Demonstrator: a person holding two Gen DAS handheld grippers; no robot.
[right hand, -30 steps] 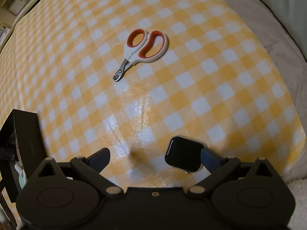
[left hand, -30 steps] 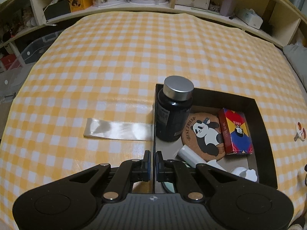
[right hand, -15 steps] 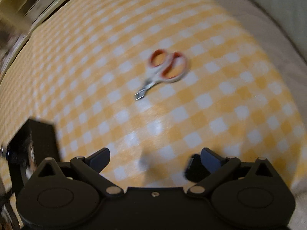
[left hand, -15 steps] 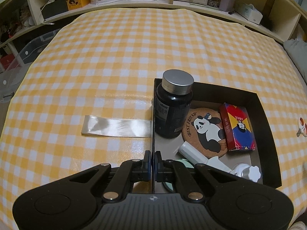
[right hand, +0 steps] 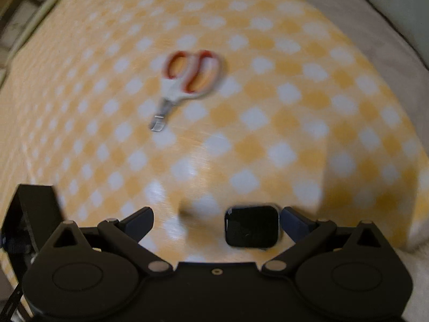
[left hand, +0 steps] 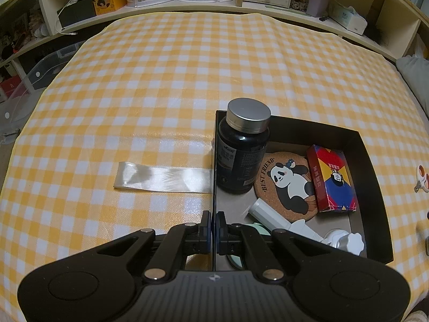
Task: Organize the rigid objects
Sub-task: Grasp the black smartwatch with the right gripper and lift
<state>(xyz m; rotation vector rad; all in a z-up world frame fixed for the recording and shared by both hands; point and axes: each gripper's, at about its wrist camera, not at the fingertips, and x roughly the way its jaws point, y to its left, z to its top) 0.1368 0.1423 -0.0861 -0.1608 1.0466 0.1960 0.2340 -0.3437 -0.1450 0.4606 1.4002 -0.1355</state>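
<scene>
Smartwatch face (right hand: pixel 252 226) lies between spread fingers (right hand: pixel 293 218), beside the right one.

The right hand-held gripper (right hand: pixel 217 221) has shifted over the table (right hand: pixel 268 107): the black square device (right hand: pixel 251 226) now lies between its open fingers, beside the right one, and the scissors (right hand: pixel 187 80) appear straight ahead.

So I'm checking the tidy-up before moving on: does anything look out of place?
Yes. The scissors and a small black square object lie loose on the checked cloth, outside the black box. A strip of clear tape on the cloth also looks stray.
</scene>
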